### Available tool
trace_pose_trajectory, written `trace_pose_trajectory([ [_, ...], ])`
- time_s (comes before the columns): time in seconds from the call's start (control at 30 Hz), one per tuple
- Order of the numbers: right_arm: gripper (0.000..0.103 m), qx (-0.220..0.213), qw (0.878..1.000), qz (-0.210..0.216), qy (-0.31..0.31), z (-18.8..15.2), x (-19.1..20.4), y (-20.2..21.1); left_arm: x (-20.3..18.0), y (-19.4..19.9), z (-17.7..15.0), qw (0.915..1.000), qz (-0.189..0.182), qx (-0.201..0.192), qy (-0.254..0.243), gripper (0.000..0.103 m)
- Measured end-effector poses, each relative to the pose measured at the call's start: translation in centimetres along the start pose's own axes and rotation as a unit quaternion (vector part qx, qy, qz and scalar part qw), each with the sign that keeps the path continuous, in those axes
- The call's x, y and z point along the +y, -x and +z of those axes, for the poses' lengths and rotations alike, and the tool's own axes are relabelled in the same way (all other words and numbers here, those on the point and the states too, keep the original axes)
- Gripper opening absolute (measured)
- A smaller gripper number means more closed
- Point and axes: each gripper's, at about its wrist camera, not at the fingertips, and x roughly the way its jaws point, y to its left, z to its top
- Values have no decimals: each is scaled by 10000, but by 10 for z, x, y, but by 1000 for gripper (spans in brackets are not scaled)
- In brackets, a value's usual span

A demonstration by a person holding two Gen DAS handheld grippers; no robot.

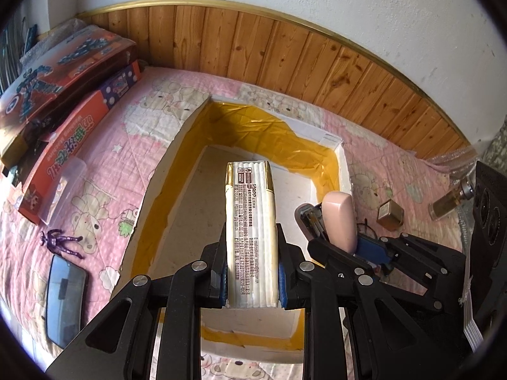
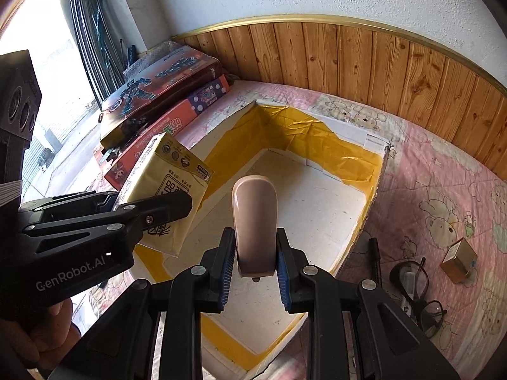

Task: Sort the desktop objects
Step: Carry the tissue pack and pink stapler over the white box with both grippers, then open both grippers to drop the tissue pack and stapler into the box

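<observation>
My left gripper (image 1: 252,253) is shut on a cream and gold tissue pack (image 1: 250,196), which stands on edge between the blue pads. It hangs over an open white box (image 1: 269,133) lined with yellow tape. Just to its right, my right gripper (image 1: 345,240) is shut on a smooth pink case (image 1: 340,218). In the right wrist view the pink case (image 2: 253,209) sticks out between the pads of the right gripper (image 2: 255,253), above the box (image 2: 317,139) floor. The left gripper (image 2: 149,202) holds the tissue pack (image 2: 168,171) over the box's left wall.
On the pink bear-print cloth lie a phone (image 1: 65,300) and a purple figurine (image 1: 60,242) at the left. Stacked red toy boxes (image 1: 63,72) fill the back left corner. Right of the box are glasses (image 2: 415,291), a black pen (image 2: 375,259), a small gold box (image 2: 459,261) and a bottle (image 1: 450,201).
</observation>
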Motion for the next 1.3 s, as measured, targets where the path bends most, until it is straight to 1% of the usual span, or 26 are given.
trace_pose_trajectory([
  [0.2,26,273,9995,-124,125,18,-11,-28,7,-38,17,9988,37,465,112,23],
  [0.3,26,469,9986,-172,144,26,-20,-44,11,-62,25,9967,18,770,242,23],
  [0.47,26,805,9956,-338,330,37,-24,-72,13,-98,35,9931,74,1127,316,23],
  [0.53,26,935,9937,-449,420,41,-25,-83,11,-111,40,9917,70,1257,265,23],
  [0.63,26,1251,9897,-517,476,47,-30,-104,8,-133,45,9890,101,1464,173,24],
  [0.7,26,1446,9863,-577,548,49,-33,-118,9,-147,47,9877,258,1534,145,24],
  [0.77,26,1559,9838,-648,608,51,-35,-127,8,-159,50,9866,268,1606,78,24],
  [0.8,26,1623,9823,-678,644,52,-35,-132,9,-162,51,9865,336,1601,82,24],
  [0.87,26,1689,9806,-734,675,54,-36,-139,10,-169,54,9866,338,1597,57,25],
  [0.93,26,1788,9788,-764,645,56,-39,-145,13,-173,55,9863,355,1602,143,26],
  [0.97,27,1774,9794,-753,600,57,-41,-145,14,-174,56,9862,370,1602,171,30],
  [1.07,34,1747,9791,-880,552,60,-41,-141,16,-171,58,9860,479,1593,146,39],
  [1.17,36,1726,9799,-846,529,60,-40,-134,19,-161,58,9855,432,1623,219,41],
  [1.3,42,1693,9811,-738,568,56,-31,-116,21,-134,55,9864,369,1585,231,42],
])
